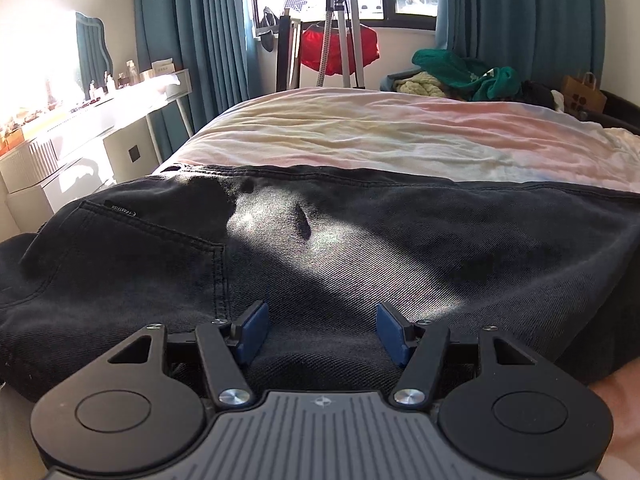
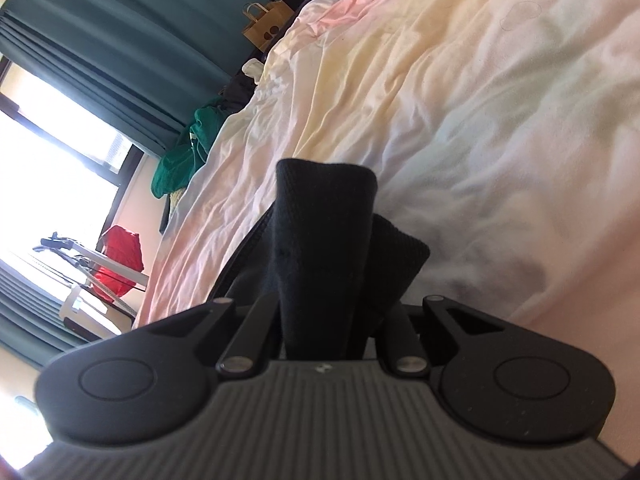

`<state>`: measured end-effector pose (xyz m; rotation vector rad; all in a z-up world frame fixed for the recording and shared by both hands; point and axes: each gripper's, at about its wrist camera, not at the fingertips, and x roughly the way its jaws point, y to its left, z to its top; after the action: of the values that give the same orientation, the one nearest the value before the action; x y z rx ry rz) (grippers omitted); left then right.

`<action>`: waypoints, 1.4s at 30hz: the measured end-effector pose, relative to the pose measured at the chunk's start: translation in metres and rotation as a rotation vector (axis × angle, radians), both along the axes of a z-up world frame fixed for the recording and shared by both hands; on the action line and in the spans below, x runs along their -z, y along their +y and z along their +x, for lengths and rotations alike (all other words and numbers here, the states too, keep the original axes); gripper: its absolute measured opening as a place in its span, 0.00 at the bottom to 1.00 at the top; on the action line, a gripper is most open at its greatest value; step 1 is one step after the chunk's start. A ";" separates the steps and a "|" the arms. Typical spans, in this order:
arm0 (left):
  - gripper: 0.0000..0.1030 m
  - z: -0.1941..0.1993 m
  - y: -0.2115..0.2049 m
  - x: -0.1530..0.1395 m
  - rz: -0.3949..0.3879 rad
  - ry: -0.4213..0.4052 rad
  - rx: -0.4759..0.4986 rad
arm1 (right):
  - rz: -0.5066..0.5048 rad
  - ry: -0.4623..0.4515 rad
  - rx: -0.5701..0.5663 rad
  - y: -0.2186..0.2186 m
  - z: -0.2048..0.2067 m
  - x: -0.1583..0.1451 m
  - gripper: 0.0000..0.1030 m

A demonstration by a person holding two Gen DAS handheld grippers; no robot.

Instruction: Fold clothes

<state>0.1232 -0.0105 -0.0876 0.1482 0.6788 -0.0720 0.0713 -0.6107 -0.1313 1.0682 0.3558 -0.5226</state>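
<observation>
Jeans: black denim jeans (image 1: 320,248) lie crosswise on pastel tie-dye bedsheet (image 1: 400,132), long axis left-right, directly under and ahead of left gripper (image 1: 322,330). We see its blue pads (image 1: 253,330) spread, nothing pinched, denim between them. Right gripper (image 2: 324,320) clenched on bunched black fabric fold (image 2: 320,232), lifted over sheet. Left is nearer flat denim, so we judge its grab comes next.

Our two grippers: black linkages on grey ribbed bodies

Our left gripper (image 1: 320,328) has blue pads (image 1: 253,330), silver pivot screws at 7 and 5 o'clock of them, round black discs beyond, and a small compass-like mark at 6; our right gripper (image 2: 324,312) shares the build, its pads hidden.
</observation>
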 end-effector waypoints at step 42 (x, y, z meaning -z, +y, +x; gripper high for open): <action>0.61 0.002 0.027 -0.023 -0.125 -0.018 -0.010 | -0.988 -0.055 -0.268 0.219 0.058 -0.164 0.12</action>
<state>0.1254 0.0169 -0.0644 0.0252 0.6557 -0.1030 0.1298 -0.3921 0.0327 0.0738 0.1454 -0.3518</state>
